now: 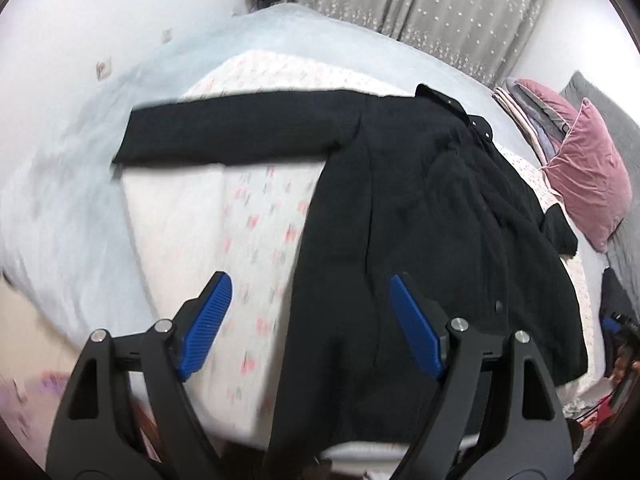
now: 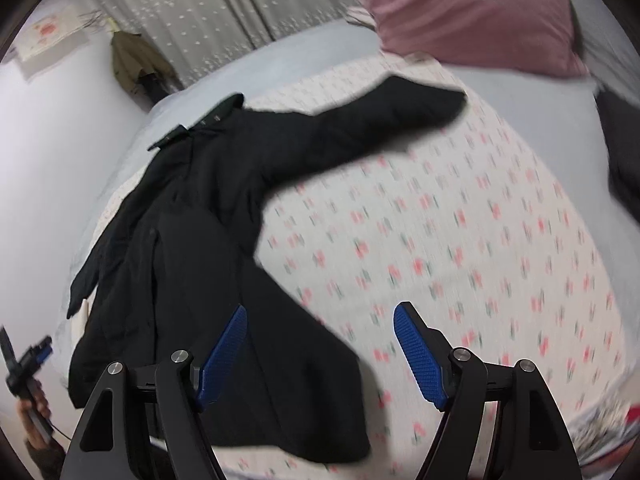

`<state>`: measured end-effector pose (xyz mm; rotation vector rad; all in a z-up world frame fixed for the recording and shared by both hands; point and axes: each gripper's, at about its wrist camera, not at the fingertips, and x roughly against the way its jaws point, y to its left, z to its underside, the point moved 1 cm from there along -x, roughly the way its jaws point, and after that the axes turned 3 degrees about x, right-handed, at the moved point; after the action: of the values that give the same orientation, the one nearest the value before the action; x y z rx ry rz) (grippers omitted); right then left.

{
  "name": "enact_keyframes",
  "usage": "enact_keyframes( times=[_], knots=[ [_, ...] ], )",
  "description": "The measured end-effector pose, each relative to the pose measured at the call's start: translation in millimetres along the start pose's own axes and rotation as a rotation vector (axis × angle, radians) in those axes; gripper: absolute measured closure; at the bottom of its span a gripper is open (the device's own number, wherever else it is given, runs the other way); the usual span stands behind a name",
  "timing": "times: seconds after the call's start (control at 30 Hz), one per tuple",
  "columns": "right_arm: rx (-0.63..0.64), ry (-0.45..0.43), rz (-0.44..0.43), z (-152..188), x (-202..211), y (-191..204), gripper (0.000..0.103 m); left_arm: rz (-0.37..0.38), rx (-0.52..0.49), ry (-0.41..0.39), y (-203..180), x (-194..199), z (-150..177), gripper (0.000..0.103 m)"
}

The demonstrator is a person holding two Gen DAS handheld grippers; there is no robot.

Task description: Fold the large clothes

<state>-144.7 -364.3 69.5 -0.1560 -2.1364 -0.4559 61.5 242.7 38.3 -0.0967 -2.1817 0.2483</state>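
A black coat (image 1: 420, 220) lies spread flat on the bed, collar at the far end, one sleeve stretched out to the left. My left gripper (image 1: 310, 284) is open and empty, held above the coat's lower left edge and hem. In the right wrist view the same coat (image 2: 192, 240) lies with its other sleeve (image 2: 384, 120) stretched toward the upper right. My right gripper (image 2: 320, 312) is open and empty, above the coat's lower right hem corner. The left gripper (image 2: 38, 354) shows at the far left of the right wrist view, held in a hand.
The bed has a white floral sheet (image 2: 460, 240) over a pale blue cover (image 1: 72, 200). Pink pillows (image 1: 588, 176) and a grey cushion lie at the head end. Grey patterned curtains (image 1: 440, 8) hang behind. A dark item (image 2: 624, 152) lies at the right edge.
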Motion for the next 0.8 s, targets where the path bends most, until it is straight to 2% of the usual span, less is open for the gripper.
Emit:
enact_keyframes(
  times=[0.23, 0.37, 0.47, 0.6, 0.67, 0.73, 0.8],
  knots=[
    [0.208, -0.043, 0.012, -95, -33, 78, 0.026, -0.035, -0.21, -0.023, -71, -58, -100, 0.021],
    [0.31, -0.049, -0.015, -157, -78, 119, 0.026, -0.069, -0.343, -0.04, -106, -122, -161, 0.021],
    [0.384, -0.047, -0.019, -202, -133, 143, 0.026, -0.091, -0.417, -0.02, -124, -176, -195, 0.021],
    [0.391, -0.009, -0.01, -250, -213, 154, 0.026, -0.096, -0.499, 0.034, -147, -264, -235, 0.021],
    [0.399, 0.013, -0.014, -273, -261, 158, 0.026, -0.072, -0.498, 0.042, -152, -291, -244, 0.021],
    [0.408, 0.024, -0.012, -288, -296, 159, 0.026, -0.013, -0.503, 0.061, -161, -323, -253, 0.021],
    [0.442, -0.002, -0.014, -301, -333, 162, 0.026, 0.027, -0.55, 0.035, -170, -342, -258, 0.021]
  ],
)
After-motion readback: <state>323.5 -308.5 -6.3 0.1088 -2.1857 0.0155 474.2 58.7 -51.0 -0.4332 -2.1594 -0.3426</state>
